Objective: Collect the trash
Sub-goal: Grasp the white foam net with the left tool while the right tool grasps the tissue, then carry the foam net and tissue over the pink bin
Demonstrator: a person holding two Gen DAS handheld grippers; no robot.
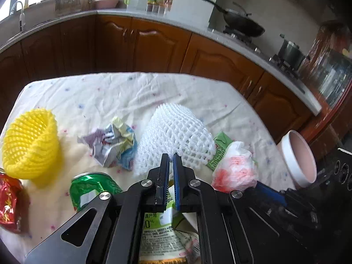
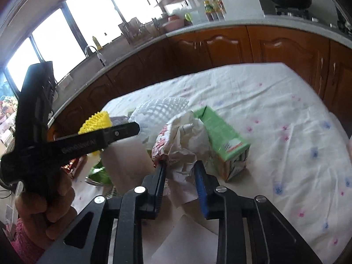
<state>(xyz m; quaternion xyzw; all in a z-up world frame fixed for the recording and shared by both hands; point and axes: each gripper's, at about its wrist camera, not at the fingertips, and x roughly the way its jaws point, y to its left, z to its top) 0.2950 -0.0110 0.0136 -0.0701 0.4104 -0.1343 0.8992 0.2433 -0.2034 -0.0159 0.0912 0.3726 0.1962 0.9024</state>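
Keep the left gripper [image 1: 171, 157] clenched as now, jaws nearly together on what looks like the top edge of the printed pouch [image 1: 162, 231] at the bottom centre of the left wrist view, though the pinch itself is hard to make out. Hold the right gripper [image 2: 180, 165] closed on the crumpled plastic bag [image 2: 176, 136] in the lower middle of the right wrist view, with the dark finger against the red print and the blue pad on the white folds. Before lifting, check for a bite on bunched film, not a loose flap, since thin plastic probably slips. Lift straight up off the tabletop [image 2: 275, 110] to avoid dragging the green carton [image 2: 222, 132] touching the bag at its right, or snagging the white foam net [image 1: 176, 129] just behind. Keep both grippers apart on the way to the pale tub [image 1: 297, 154] at the right edge of the left wrist view, likely the place for it.
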